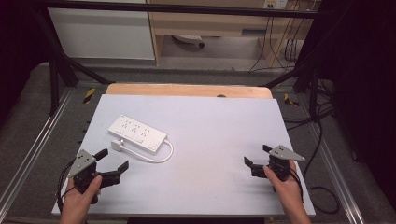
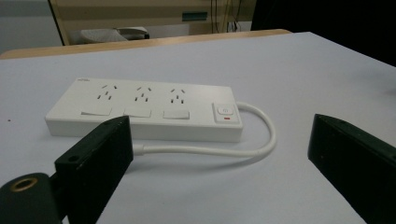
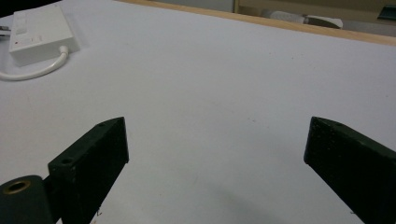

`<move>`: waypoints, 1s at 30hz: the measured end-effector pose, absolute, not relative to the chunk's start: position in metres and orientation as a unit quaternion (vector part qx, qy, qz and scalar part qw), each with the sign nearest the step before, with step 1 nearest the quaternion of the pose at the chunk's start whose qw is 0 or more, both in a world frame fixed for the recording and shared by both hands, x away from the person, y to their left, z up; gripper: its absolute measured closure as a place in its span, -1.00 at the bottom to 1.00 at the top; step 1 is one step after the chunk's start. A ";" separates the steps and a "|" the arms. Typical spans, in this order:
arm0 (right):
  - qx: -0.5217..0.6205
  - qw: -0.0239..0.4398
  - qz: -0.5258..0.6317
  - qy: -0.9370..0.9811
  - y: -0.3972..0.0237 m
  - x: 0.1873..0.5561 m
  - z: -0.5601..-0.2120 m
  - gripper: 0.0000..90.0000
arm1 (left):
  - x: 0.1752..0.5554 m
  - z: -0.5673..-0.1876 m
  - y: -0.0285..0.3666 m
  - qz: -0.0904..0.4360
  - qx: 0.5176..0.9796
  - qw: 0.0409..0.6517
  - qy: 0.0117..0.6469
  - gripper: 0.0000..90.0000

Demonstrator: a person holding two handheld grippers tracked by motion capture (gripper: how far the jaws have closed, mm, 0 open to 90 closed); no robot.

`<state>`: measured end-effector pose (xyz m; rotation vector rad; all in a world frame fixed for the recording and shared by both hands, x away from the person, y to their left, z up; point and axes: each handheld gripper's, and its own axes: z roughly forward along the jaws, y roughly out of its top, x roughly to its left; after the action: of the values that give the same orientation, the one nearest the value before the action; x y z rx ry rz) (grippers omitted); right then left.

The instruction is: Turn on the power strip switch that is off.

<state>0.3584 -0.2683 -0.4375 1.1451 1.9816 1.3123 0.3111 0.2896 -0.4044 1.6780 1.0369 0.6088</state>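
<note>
A white power strip [image 1: 137, 131] lies on the left half of the white table top [image 1: 210, 140], its short cable [image 1: 156, 157] curling round to a plug [image 1: 118, 145] beside it. My left gripper [image 1: 112, 160] stands open just in front of the strip, nothing between its jaws. In the left gripper view the strip [image 2: 144, 109] fills the middle, with three socket sets, switches and a red-lit button, and its cable [image 2: 224, 148] loops to the right. My right gripper [image 1: 256, 155] stands open near the front right. The right gripper view has the strip [image 3: 39, 32] far off at top left.
A wooden edge [image 1: 189, 89] runs along the table's far side. Black frame bars [image 1: 58, 70] and cables [image 1: 322, 135] flank the table. Beyond it stand a white cabinet and a wooden desk.
</note>
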 end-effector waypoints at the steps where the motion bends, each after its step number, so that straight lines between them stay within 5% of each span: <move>1: 0.418 0.251 0.480 0.729 -0.268 0.358 -0.438 -0.85 | 0.311 -0.404 0.289 0.253 0.699 0.513 0.430 -0.85; 30: 0.401 0.245 0.479 0.741 -0.253 0.347 -0.436 -0.95 | 0.311 -0.403 0.281 0.235 0.694 0.518 0.440 -0.86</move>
<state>0.3473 -0.2528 -0.4364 1.0947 2.0240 1.3079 0.3111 0.2812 -0.4033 1.6662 1.0561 0.5646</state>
